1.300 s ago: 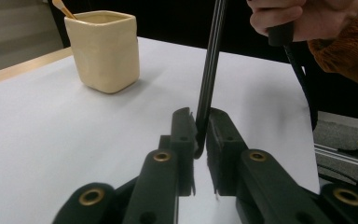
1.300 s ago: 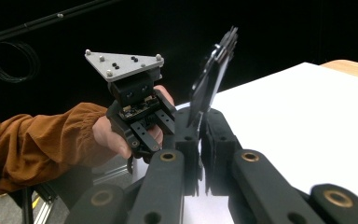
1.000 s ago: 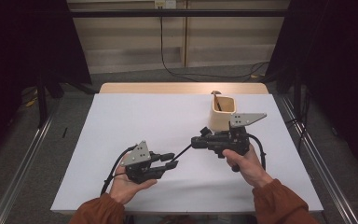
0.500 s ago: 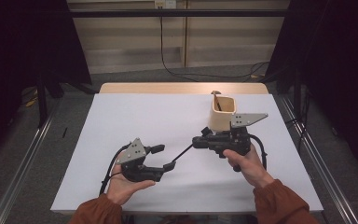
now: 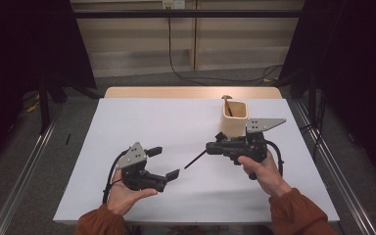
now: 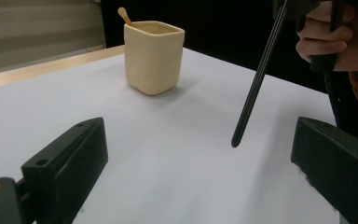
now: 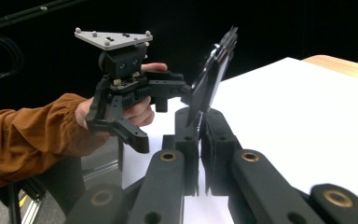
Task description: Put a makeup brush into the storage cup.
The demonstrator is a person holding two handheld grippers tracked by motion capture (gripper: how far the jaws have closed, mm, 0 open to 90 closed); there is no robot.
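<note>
Black and slim, the one stick (image 5: 195,160) in play juts from the tips of the right gripper (image 5: 209,148), while at the left of the high view the left gripper (image 5: 164,162) rests in an upturned hand with its jaws spread wide, nothing between them; they have just been opening. From that open gripper the stick lies to the right and a little farther up the table, its free end pointing down and leftward toward the left jaws, so its long axis runs on a slant from the right gripper's tips toward the left hand. In the left gripper view the stick (image 6: 257,79) hangs tilted above the white table cover (image 6: 177,154), its tip clear of the surface and well inside the gap between the two black jaws (though farther off than they are). The right gripper is clamped shut on the stick's upper end, so the right hand is plainly the nearer one. Beyond it, toward the far right of the table, stands one cream square cup (image 5: 235,118) with a single wooden-looking utensil (image 6: 125,16) leaning inside. I judge the coming move turns on carrying the stick rightward and back to that cup. Count: two grippers, one stick, one cup.
</note>
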